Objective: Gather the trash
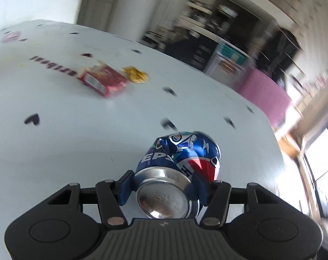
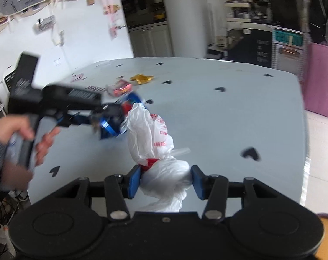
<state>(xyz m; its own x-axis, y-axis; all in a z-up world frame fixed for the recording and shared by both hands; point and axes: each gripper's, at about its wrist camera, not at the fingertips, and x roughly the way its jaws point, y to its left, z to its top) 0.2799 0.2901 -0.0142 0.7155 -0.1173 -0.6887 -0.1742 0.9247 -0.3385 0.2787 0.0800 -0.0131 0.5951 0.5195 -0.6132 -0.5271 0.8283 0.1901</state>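
Left claw [image 1: 163, 187]: blue pads closed against the sides of one dented blue Pepsi can [image 1: 181, 162], held just above the pale worktop [image 1: 77, 151]; silver base of can turned toward the camera, long axis running forward along the fingers and tilted slightly right. Right claw [image 2: 165, 181]: pads partly closed on one crumpled white plastic bag [image 2: 155, 151] with red print, gripped at its bunched lower end; bag's loose upper part extending away from the camera and leaning left, toward the can in the left claw [image 2: 112, 119]. Beyond, on the worktop: one red carton [image 1: 103, 80], open at one end, lying flat with long axis running diagonally; one crumpled gold wrapper [image 1: 135, 74] just beside its far right corner, contact not discernible through blur. Scattered across the worktop: several small black heart marks [image 1: 31, 119]. Count of items: one can, one bag, one carton, one wrapper.
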